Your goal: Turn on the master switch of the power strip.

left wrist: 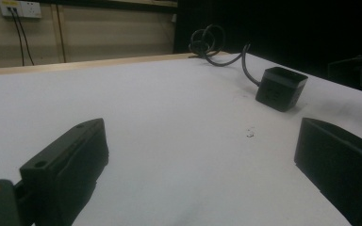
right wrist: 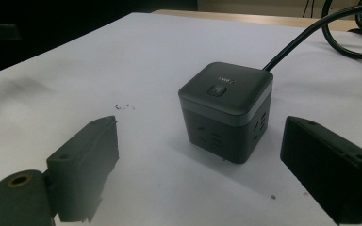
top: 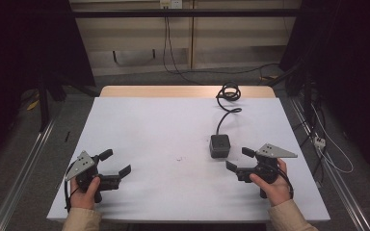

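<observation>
Approaching stage: right gripper, jaws spread, faces the dark grey plastic cube socket just ahead, ungrasped; left gripper, released, apparently idle, well apart.

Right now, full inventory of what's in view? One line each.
Power cube: 1, dark grey, right of table centre, just ahead of the right hand-held gripper; top button and side sockets seen in the right gripper view.
Cable: 1, black, runs from the cube to a coil at the table's far edge.
Table: 1, white top with a wood strip at the far edge.
Specks: a few small marks near table centre.
Wall socket: 1, white, back wall, cords hanging.
Left hand-held gripper: 1, black, near-left, jaws apart, empty.
Right hand-held gripper: 1, black, near-right, jaws apart, empty.
</observation>
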Demonstrator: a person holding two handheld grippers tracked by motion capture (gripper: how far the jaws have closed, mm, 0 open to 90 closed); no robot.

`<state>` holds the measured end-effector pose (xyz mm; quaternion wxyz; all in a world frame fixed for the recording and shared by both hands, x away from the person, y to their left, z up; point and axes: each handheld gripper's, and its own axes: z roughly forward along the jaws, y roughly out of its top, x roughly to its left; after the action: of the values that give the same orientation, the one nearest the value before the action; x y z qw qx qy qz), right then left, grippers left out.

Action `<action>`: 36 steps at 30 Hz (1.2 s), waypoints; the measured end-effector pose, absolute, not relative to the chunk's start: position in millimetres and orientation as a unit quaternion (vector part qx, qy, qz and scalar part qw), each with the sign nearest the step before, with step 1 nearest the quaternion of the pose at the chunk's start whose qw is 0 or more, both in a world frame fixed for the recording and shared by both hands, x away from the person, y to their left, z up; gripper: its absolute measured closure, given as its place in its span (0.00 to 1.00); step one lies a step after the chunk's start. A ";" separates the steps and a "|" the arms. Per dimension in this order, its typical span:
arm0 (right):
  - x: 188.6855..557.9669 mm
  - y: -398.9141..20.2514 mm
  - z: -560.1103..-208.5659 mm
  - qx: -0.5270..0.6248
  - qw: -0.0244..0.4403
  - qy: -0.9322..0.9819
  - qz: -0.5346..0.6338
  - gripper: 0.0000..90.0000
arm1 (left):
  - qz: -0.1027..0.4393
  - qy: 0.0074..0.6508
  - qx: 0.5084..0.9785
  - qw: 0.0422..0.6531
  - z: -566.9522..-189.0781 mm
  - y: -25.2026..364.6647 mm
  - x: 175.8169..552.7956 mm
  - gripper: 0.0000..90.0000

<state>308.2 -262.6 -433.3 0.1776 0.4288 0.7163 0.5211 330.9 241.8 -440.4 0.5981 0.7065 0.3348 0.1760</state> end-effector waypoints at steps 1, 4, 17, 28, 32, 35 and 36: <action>307.5 -263.1 -433.3 0.430 0.177 0.716 0.520 0.13 | 0.176 0.335 0.707 0.598 -440.5 241.7 330.9 0.03; 306.1 -264.5 -433.9 0.428 0.177 0.717 0.520 0.13 | 0.176 0.335 0.708 0.597 -440.6 241.5 331.0 0.03; 300.5 -270.8 -437.1 0.429 0.180 0.718 0.517 0.13 | 0.176 0.335 0.707 0.598 -440.5 241.6 331.0 0.03; 296.0 -278.6 -439.4 0.435 0.183 0.718 0.512 0.13 | 0.175 0.335 0.708 0.597 -440.7 240.5 331.3 0.03; 294.3 -282.4 -440.2 0.435 0.186 0.717 0.512 0.13 | 0.175 0.334 0.708 0.597 -440.9 239.8 331.4 0.03; 292.9 -284.9 -441.1 0.436 0.188 0.717 0.511 0.13 | 0.176 0.334 0.708 0.597 -440.8 239.8 331.4 0.03; 292.4 -285.5 -441.5 0.436 0.188 0.717 0.510 0.13 | 0.175 0.334 0.708 0.597 -440.8 239.8 331.5 0.03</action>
<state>292.4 -285.5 -441.5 0.1877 0.4364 0.7168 0.5104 331.5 239.8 -440.8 0.5969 0.7081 0.3340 0.1754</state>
